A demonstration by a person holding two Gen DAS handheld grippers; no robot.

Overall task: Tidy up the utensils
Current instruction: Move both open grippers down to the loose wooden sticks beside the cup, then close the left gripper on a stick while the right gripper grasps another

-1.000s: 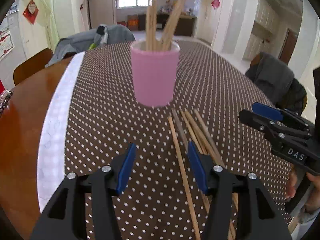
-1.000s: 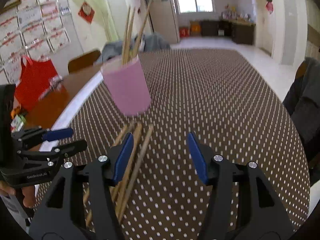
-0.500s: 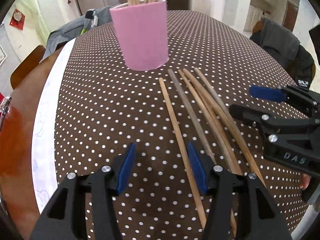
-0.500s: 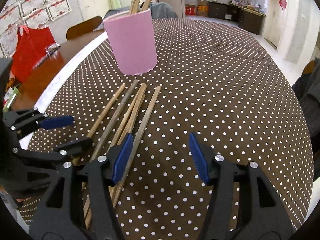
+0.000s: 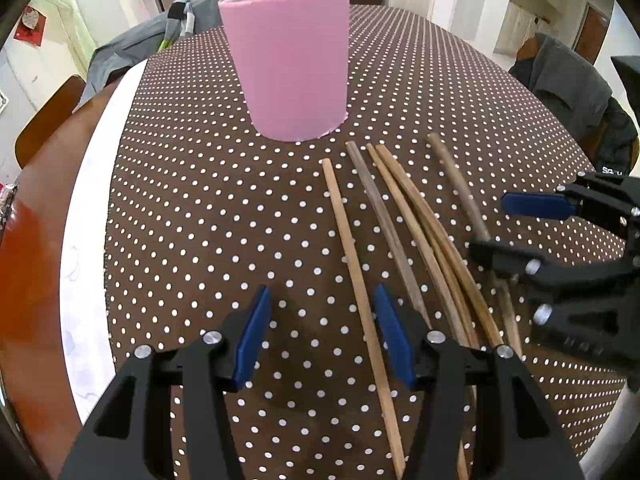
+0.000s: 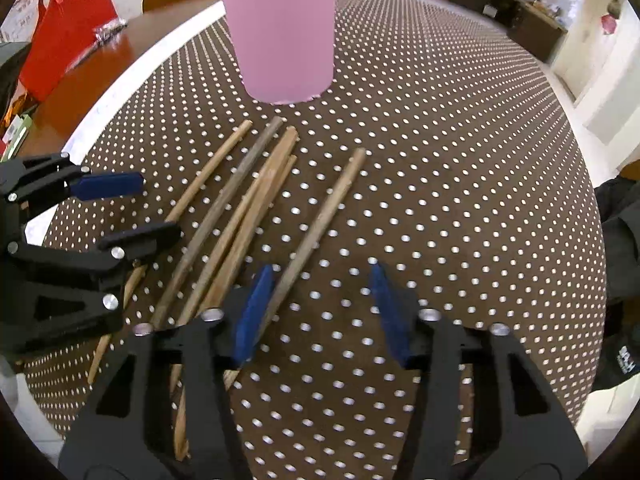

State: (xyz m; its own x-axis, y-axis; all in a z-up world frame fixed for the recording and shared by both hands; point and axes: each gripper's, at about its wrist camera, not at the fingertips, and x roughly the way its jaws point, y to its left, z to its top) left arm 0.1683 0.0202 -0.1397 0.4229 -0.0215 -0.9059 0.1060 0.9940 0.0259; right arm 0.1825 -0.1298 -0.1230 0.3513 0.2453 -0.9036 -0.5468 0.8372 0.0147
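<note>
A pink cup (image 5: pixel 288 68) (image 6: pixel 284 36) holding several chopsticks stands on the dotted tablecloth. Several loose wooden chopsticks lie in front of it. In the left wrist view my left gripper (image 5: pixel 322 320) is open just above the cloth, with the leftmost chopstick (image 5: pixel 352 248) running between its jaws, close to the right pad. My right gripper (image 6: pixel 320 300) (image 5: pixel 508 228) hangs low over the rightmost chopstick (image 6: pixel 320 224) (image 5: pixel 456 184). Its jaws are closing, the stick lies between them beside the left pad, and they do not grip it. The left gripper (image 6: pixel 148 208) also shows in the right wrist view.
A brown dotted cloth (image 5: pixel 200 208) with a white border covers the table, with bare wood (image 5: pixel 24 260) to the left. A red bag (image 6: pixel 64 48) sits on that wood. A chair with a dark jacket (image 5: pixel 568 80) stands at the right edge.
Both grippers have tipped downward and dropped closer to the loose chopsticks, so the cup sits higher in each view. The right gripper's jaws have narrowed slightly.
</note>
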